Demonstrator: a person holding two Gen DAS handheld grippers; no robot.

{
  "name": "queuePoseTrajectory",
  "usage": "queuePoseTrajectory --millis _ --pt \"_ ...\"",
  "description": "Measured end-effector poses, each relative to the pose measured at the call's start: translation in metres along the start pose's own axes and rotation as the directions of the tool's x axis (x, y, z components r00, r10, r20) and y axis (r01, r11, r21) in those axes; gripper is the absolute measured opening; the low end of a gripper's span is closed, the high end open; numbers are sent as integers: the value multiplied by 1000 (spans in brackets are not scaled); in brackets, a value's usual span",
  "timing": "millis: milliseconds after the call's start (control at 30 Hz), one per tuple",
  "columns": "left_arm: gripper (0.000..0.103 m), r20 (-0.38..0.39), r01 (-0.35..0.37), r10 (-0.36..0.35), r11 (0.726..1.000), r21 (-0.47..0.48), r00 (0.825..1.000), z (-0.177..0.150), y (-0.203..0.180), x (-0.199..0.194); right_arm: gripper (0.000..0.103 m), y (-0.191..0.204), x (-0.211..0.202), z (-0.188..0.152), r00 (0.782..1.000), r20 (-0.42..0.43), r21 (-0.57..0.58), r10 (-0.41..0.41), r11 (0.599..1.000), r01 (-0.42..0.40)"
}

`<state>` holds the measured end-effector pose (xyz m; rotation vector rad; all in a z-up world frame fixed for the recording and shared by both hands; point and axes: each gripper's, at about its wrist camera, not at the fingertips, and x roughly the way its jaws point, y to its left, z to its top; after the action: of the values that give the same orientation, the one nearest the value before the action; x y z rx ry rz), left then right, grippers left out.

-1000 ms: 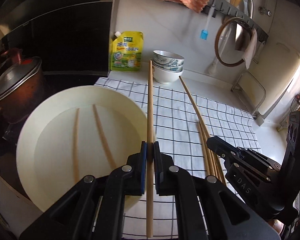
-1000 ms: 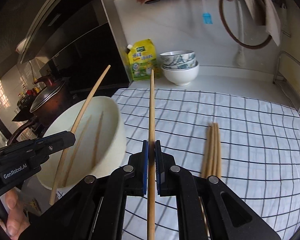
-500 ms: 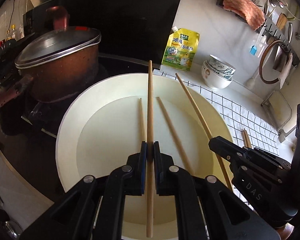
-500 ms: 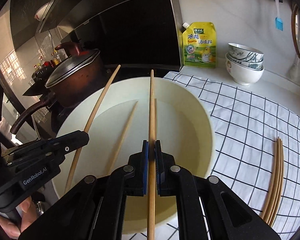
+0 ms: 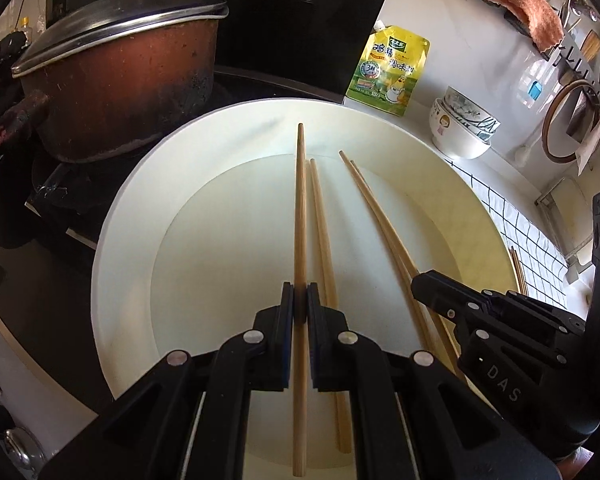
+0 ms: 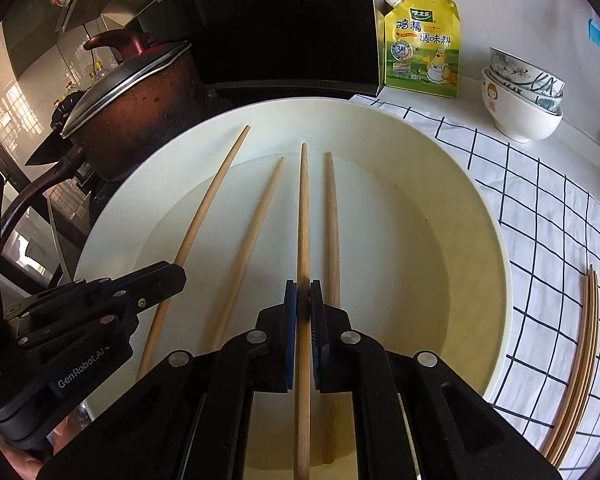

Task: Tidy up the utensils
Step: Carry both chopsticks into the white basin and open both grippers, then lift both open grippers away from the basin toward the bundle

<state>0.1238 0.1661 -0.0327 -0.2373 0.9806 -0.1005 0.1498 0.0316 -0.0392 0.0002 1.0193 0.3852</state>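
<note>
Left tongs [image 5: 300,304] clenched on one chopstick [image 5: 300,216], shaft running forward over the cream basin [image 5: 124,216], tip short of the far wall. Right tongs [image 6: 303,304] likewise clamped on a second chopstick [image 6: 303,216], also held over the basin. Both tongs side by side above the basin, right ones visible at the edge of the left view [image 5: 452,296], left ones at the edge of the right view [image 6: 156,280]. Two loose chopsticks [image 6: 256,236] lying on the basin floor, roughly parallel to the held pair. Remaining bundle of chopsticks [image 6: 580,360] on the checked cloth [image 6: 548,208] on the counter, well apart from the basin. Lidded red pot [image 5: 116,80] just beyond the basin's left rim. Yellow seasoning pouch [image 6: 422,46] and stacked bowls [image 6: 520,100] near the back wall.
</note>
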Motion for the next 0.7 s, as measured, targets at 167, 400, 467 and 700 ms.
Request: queuePoseTrajectory --millis 167,400,467,700 --pt "19 -10 13 -14 1000 -14 1000 -2 1 0 7 -4 1 1 1000 3 11 -5 1000 5" --pt "44 28 7 -6 1000 -25 1000 -3 1 -10 7 -5 -12 -1 999 36 15 -10 1000 10" --pt "44 27 7 -6 1000 -28 1000 -4 1 -11 7 -5 -14 -2 999 39 13 -9 1000 8" --pt "44 28 0 1 1000 -25 1000 -9 -2 -21 7 -5 -24 -12 999 51 14 -3 1000 2"
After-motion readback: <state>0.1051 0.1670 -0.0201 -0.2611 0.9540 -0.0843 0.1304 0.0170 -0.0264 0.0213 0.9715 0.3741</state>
